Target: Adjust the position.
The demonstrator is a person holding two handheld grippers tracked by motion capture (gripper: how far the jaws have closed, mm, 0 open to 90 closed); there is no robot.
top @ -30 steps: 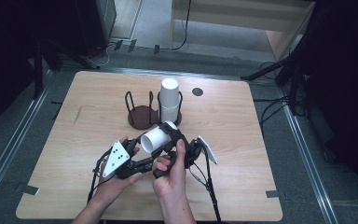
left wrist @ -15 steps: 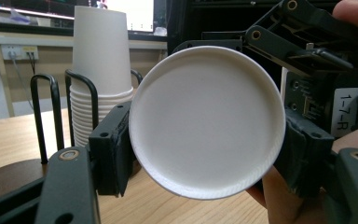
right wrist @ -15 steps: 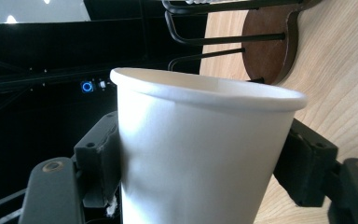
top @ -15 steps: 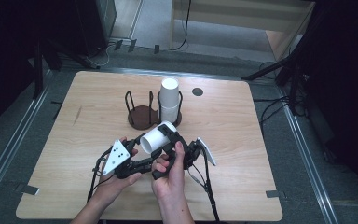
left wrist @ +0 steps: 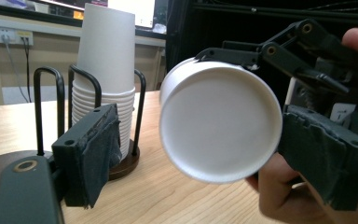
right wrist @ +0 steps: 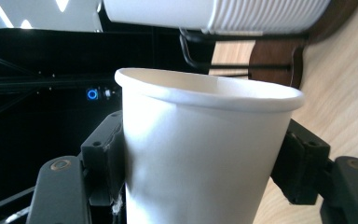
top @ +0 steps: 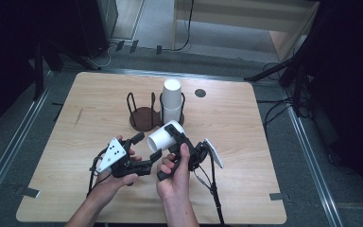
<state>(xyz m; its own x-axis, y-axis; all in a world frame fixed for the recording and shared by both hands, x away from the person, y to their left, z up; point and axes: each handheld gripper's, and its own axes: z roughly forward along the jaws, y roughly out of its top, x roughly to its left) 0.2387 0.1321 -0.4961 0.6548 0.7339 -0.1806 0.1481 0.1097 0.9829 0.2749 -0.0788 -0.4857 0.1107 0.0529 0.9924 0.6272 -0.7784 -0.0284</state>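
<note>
Jaws of the right gripper (top: 172, 142) clamped on a single paper cup (top: 165, 137) in the high view, cup lying tilted on its side above the table (top: 246, 156), flat bottom turned toward the left gripper (top: 144, 153). Left jaws parted and holding nothing, just beside that bottom end. Beyond both, a stack of cups (top: 172, 100) standing upright in a wire holder (top: 146, 113).

From the left gripper view: jaws spread wide, one padded jaw low at the left, the other at the right edge, the cup's round bottom (left wrist: 220, 126) squarely between them and facing straight in. Long axis judged to run away from these jaws, so a closing grasp would meet the base end. Stack (left wrist: 105, 70) beyond the left jaw.

From the right gripper view: jaws pressed on both sides of the cup wall (right wrist: 196, 158), rim pointing away ahead.
</note>
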